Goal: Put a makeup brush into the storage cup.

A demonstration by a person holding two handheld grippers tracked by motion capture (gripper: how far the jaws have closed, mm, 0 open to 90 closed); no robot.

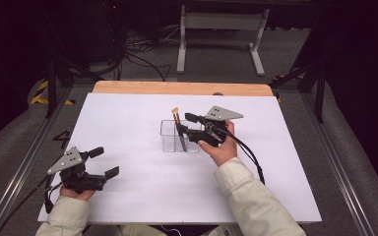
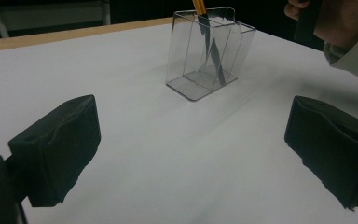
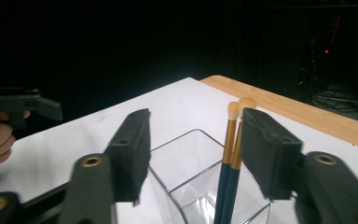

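Two makeup brushes upright in clear plastic organizer mid-table, tips up, between parted pads of right gripper, just beside one pad, apparently unclamped. Left gripper wide open, empty, well apart over white table.

I see the desk under a white sheet that covers nearly all of its top; a strip of bare light wood shows along the far edge. One thing stands directly on the sheet: a clear plastic box, open at the top, a little right of centre. Two brushes lean upright inside it, tips above the rim.
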